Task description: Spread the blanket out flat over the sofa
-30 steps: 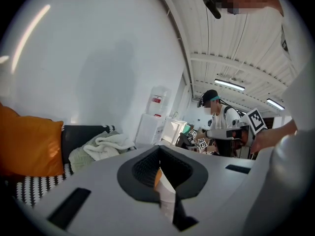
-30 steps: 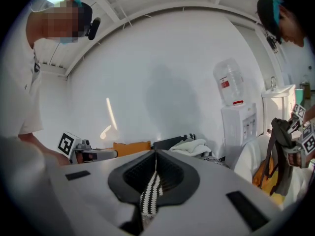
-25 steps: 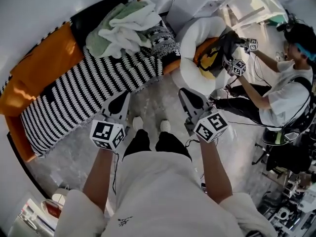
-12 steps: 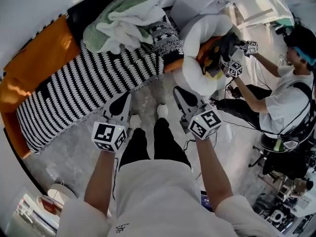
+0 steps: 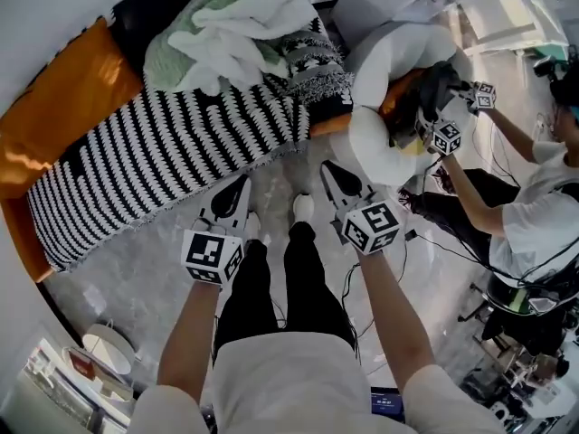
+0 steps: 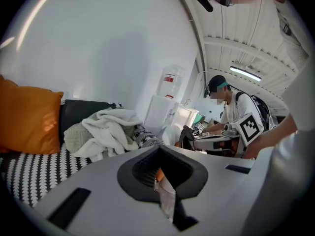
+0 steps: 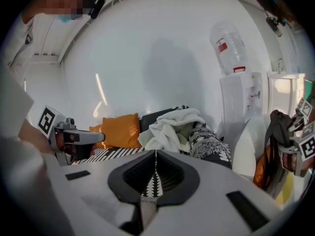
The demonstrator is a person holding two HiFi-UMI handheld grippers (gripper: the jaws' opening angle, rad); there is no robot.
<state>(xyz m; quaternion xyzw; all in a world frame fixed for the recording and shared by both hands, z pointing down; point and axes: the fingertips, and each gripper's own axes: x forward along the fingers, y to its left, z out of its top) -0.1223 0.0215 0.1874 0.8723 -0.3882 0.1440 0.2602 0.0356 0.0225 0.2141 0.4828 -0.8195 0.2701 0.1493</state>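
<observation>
Left claw (image 5: 235, 190) and right claw (image 5: 335, 175), mid-frame, are closed and empty; the striped blanket (image 5: 154, 161) covers the sofa (image 5: 61, 108) at upper left.

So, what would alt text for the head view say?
A standing person, seen from above, holds the left gripper and right gripper, jaws shut and empty, over a grey floor. Ahead, a black-and-white striped blanket lies spread on a sofa beside an orange cushion and a heap of pale cloth. Another person works at right.
</observation>
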